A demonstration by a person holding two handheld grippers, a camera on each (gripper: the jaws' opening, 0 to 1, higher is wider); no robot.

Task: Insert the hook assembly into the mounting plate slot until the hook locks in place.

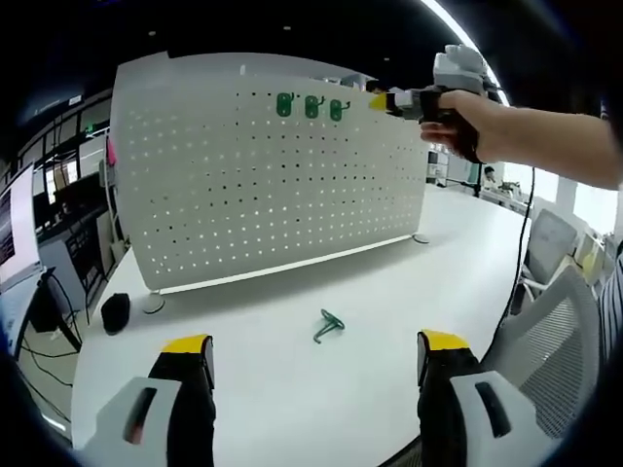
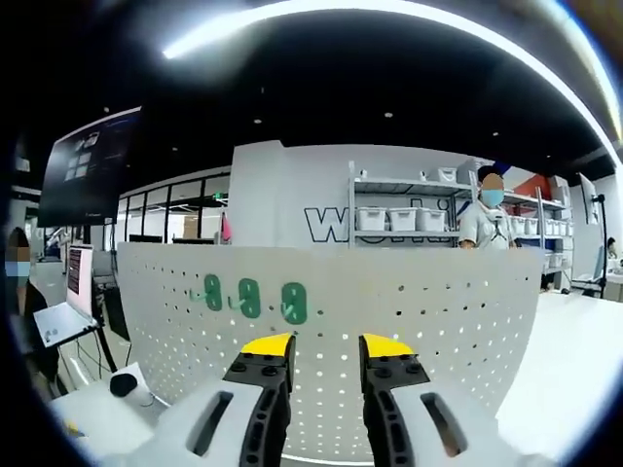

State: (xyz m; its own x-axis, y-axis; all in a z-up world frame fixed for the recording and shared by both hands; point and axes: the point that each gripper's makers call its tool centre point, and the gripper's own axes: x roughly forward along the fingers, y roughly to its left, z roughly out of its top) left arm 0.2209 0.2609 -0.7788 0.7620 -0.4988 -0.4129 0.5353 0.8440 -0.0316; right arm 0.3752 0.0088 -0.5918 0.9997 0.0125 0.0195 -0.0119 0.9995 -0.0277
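A white pegboard stands upright on the white table. Three green hooks hang in a row near its top edge. One more green hook lies loose on the table in front of the board. My left gripper sits low over the table, open wide, with that loose hook just beyond its jaws. My right gripper, held in a hand, is up by the board's top right, beside the hung hooks. In the right gripper view my right gripper stands narrowly open and empty, facing the pegboard below the hooks.
A black object and a round board foot sit at the table's left. A mesh chair stands at the right edge. Behind the board are shelves with bins, a person and a laptop.
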